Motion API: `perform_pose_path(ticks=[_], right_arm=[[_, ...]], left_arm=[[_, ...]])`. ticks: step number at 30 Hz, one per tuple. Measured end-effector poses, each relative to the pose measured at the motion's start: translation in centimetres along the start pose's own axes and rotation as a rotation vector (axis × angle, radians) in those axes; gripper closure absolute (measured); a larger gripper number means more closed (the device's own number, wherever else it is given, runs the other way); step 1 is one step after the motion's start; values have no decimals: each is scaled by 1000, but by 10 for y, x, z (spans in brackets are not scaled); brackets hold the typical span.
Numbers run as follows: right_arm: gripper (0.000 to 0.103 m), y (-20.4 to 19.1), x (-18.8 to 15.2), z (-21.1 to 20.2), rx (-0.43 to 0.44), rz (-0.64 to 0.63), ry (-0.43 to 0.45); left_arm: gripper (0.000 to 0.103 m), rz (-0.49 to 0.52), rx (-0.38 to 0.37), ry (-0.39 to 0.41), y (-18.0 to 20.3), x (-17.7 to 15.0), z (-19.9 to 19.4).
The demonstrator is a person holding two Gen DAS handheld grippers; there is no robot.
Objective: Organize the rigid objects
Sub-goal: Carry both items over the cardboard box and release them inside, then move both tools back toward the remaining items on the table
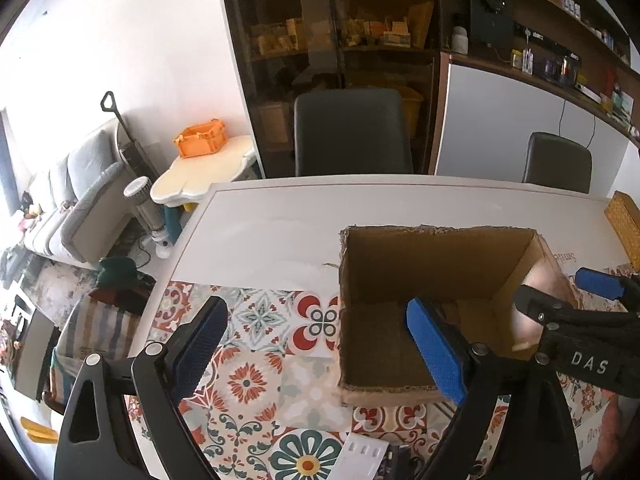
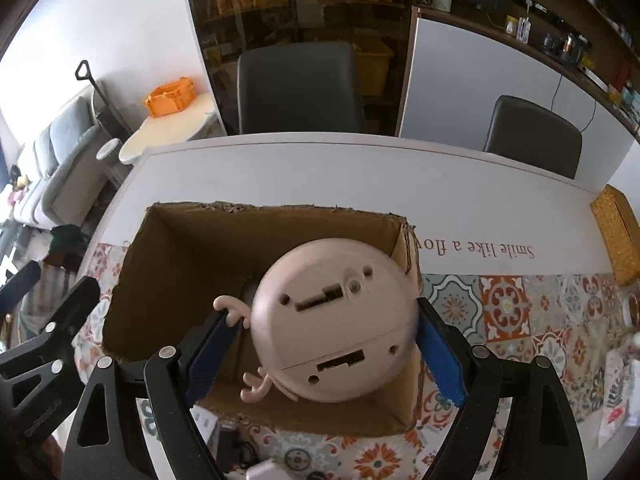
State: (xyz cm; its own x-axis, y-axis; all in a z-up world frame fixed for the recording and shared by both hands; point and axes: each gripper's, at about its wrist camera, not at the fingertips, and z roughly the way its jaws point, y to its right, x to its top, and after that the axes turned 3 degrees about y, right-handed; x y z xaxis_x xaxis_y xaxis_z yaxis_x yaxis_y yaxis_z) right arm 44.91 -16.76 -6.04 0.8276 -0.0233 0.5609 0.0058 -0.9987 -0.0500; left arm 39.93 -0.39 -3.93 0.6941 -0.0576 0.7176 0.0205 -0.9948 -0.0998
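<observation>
An open cardboard box (image 2: 192, 248) stands on the patterned mat; it also shows in the left wrist view (image 1: 420, 264). My right gripper (image 2: 324, 344) is shut on a round pink device with small antlers (image 2: 332, 320), its back side facing the camera, held over the box opening. In the left wrist view the right gripper (image 1: 560, 292) reaches in from the right over the box's right wall, with the pink device (image 1: 540, 280) partly seen there. My left gripper (image 1: 316, 344) is open and empty, hovering at the box's left front.
The white table (image 2: 360, 176) carries a tiled-pattern mat (image 1: 248, 340). A yellow woven box (image 2: 616, 232) sits at the right edge. Small white items (image 1: 360, 456) lie near the front edge. Two dark chairs (image 2: 300, 84) stand behind the table.
</observation>
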Motion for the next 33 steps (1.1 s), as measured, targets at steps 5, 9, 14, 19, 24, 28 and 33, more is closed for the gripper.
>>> perform_pose_path(ticks=[5, 9, 14, 19, 24, 28, 33], right_arm=[[15, -1, -3, -18, -8, -5, 40], [15, 1, -8, -35, 3, -1, 58], [15, 2, -22, -57, 27, 13, 88], [15, 3, -39, -71, 26, 16, 106], [15, 5, -54, -79, 34, 14, 108], [15, 6, -66, -84, 47, 8, 97], [15, 5, -81, -89, 54, -5, 78]], left_arm=[[8, -15, 6, 24, -4, -5, -15], [6, -21, -6, 40, -5, -11, -29], [4, -36, -19, 55, -6, -20, -44], [4, -32, -19, 52, -6, -31, -56], [0, -26, -12, 52, -4, -44, -69], [0, -22, 0, 61, -3, -53, -79], [0, -35, -9, 28, -4, -68, -84]])
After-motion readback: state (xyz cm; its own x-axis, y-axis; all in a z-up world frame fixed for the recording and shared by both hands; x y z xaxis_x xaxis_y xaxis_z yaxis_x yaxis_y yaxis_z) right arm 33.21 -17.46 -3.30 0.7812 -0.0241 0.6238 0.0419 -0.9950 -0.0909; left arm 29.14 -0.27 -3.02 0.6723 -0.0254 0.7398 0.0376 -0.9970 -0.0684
